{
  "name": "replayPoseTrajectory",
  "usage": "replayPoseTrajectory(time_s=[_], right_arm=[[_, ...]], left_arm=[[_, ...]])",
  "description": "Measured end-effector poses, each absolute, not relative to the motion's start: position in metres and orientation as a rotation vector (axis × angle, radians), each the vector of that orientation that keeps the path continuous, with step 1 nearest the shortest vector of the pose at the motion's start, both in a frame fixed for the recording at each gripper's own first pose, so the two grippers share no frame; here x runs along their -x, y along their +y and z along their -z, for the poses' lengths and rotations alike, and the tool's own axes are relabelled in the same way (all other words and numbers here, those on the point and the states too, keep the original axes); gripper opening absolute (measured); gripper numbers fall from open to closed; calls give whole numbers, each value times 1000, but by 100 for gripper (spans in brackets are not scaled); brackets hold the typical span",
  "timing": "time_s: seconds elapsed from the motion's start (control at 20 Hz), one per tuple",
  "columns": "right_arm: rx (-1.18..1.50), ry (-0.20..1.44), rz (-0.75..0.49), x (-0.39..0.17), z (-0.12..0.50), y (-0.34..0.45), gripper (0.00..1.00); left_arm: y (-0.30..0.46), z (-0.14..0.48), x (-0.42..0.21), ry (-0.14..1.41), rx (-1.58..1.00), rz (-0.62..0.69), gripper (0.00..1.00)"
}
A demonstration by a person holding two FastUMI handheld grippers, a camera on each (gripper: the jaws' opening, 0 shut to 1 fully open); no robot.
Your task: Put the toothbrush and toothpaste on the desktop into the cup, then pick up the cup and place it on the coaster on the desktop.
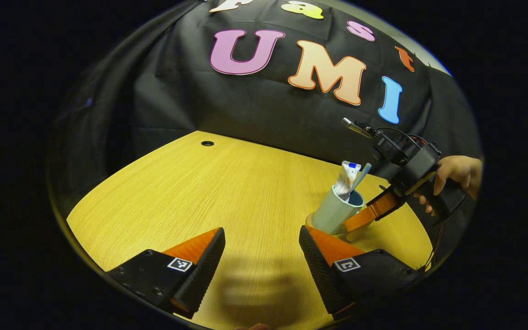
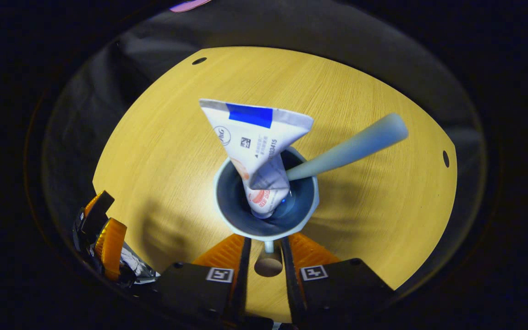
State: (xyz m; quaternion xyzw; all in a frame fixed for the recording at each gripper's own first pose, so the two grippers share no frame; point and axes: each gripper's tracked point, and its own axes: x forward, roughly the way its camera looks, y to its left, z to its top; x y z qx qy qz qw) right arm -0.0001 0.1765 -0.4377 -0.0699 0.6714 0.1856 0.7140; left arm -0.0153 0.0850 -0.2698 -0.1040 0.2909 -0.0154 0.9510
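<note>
Yellow wood-grain desktop (image 1: 227,192): pale blue-grey plastic cup (image 1: 335,211) w/ crumpled white toothpaste tube (image 2: 257,151) & grey-blue toothbrush (image 2: 351,144) inside. Right gripper (image 2: 267,245) pinches cup handle; left gripper (image 1: 261,256) spread, idle. Keep cup upright, lower gently.

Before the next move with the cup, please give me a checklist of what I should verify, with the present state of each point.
1. White crumpled toothpaste tube inside the pale green cup: ok.
2. Pale blue toothbrush inside the cup, handle leaning out: ok.
3. Cup at the tan coaster, whose edge shows by the cup's base: ok.
4. Cup resting flat on the coaster: cannot tell.
5. Fingers of the right gripper lie either side of the cup's handle; pressing on it: cannot tell.
6. The left gripper open, apart from the cup: ok.
</note>
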Motion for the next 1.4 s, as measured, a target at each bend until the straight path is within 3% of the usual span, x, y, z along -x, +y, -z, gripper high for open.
replayPoseTrajectory(time_s=[0.05,0.1,0.2,0.35,0.85,1.15,1.4], right_arm=[[135,1460,-417,0,434,178,47],[120,1425,-417,-2,428,177,74],[84,1334,-418,-7,412,172,89],[64,1121,-410,-23,381,157,100],[-21,532,-210,-37,259,85,100],[-19,384,-80,-49,217,42,100],[-38,352,-45,-46,196,23,100]], left_arm=[[82,266,11,587,200,41,95],[77,262,6,581,189,51,95],[68,253,-5,572,176,72,95],[55,235,-23,547,181,88,95],[3,156,-61,364,79,140,95],[-26,113,-76,235,32,178,94],[-30,102,-82,207,36,179,95]])
